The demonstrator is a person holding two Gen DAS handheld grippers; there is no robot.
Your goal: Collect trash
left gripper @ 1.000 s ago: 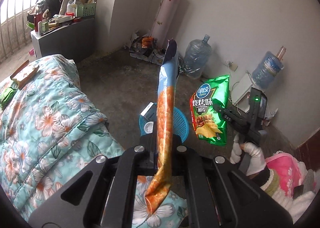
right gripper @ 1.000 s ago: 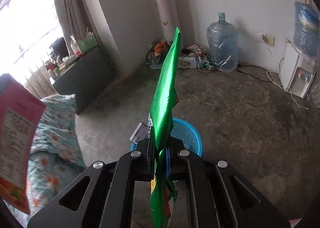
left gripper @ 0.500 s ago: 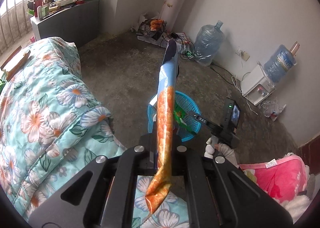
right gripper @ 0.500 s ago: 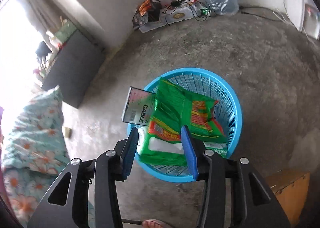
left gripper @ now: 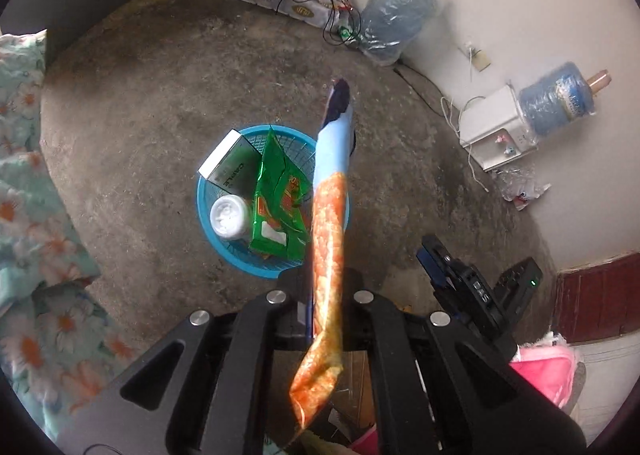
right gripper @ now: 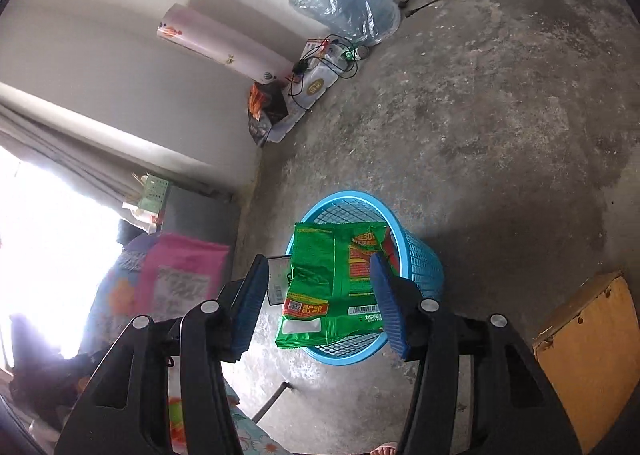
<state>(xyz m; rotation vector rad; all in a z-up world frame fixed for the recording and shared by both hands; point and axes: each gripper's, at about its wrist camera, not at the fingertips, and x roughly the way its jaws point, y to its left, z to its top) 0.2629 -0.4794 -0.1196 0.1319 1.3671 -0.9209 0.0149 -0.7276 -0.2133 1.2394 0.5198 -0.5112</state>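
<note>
Tongs left tilted down, clamping snack bag | right opening above basket

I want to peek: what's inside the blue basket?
Inside the blue basket: a green snack bag, a grey box and a white round lid. Anything beneath them is covered.

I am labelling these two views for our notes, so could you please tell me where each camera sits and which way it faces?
Left wrist: on the left claw, looking steeply down at the blue basket on the concrete floor; its fingers pinch an orange and blue snack bag, with the right claw at right.
Right wrist: on the right claw, angled down and rolled, facing the basket; its opening fingers are clear of the green chip bag.
Shared: basket, green bag, water jug.
</note>
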